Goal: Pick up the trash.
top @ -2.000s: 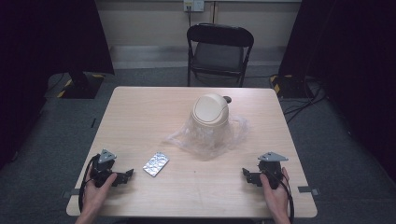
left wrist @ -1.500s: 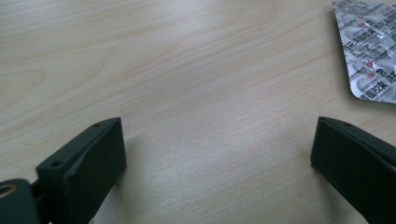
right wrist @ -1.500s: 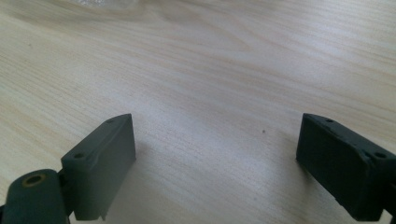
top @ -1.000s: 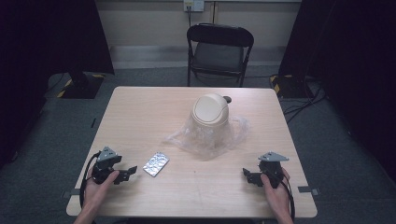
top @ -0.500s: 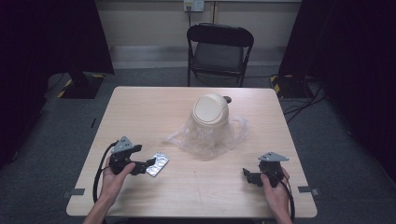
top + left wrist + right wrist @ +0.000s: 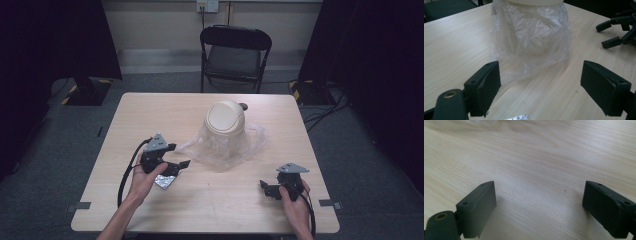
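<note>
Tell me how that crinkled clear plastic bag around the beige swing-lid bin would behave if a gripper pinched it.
The crinkled clear plastic bag looks thin and floppy, so it would probably bunch rather than lift the beige swing-lid bin. Its glossy film may slip between the pads. The bin seems light and might tip if the bag gets tugged.

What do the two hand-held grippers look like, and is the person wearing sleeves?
Both the left gripper and the right gripper are black, each with two blocky, flat-faced jaws, a grey three-cornered plate on top and a black cable trailing toward the person. No sleeves are visible on the forearms.
</note>
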Demonstrator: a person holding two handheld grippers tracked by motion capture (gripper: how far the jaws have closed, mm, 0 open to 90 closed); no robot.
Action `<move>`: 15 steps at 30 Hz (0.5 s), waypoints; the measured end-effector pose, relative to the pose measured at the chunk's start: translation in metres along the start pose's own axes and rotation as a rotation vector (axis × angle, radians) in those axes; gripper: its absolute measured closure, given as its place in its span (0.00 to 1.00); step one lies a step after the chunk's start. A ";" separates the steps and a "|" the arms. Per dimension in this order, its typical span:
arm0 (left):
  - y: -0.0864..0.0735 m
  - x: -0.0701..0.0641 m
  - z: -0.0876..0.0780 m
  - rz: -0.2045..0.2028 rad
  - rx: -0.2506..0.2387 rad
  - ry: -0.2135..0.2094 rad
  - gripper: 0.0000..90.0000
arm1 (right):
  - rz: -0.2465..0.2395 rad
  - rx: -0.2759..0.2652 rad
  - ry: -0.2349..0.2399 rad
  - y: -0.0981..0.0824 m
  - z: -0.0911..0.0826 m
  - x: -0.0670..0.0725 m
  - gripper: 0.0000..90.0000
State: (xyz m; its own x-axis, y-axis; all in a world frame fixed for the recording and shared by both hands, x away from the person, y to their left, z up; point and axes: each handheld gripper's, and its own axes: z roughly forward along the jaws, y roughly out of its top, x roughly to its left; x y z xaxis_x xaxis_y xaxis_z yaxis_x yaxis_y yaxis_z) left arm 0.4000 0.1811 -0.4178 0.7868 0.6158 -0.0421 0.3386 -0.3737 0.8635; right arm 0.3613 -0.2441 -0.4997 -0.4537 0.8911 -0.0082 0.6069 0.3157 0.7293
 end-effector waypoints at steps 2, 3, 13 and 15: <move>0.008 -0.001 0.004 0.007 -0.013 -0.010 0.18 | 0.001 0.000 0.000 0.000 0.000 0.000 0.12; 0.017 -0.002 0.008 0.006 -0.017 -0.023 0.18 | 0.001 0.000 0.000 0.000 0.000 0.000 0.12; 0.047 -0.005 0.026 0.042 -0.044 -0.049 0.18 | 0.001 0.000 0.000 0.000 0.000 0.000 0.12; 0.055 -0.006 0.029 0.056 -0.044 -0.056 0.18 | 0.000 0.000 0.000 0.000 0.000 0.000 0.12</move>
State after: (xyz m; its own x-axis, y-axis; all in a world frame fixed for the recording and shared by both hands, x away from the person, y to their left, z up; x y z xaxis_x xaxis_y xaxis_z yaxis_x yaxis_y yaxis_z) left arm 0.4292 0.1366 -0.3850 0.8319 0.5545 -0.0199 0.2710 -0.3748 0.8866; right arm 0.3613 -0.2441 -0.4997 -0.4538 0.8911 -0.0084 0.6068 0.3159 0.7294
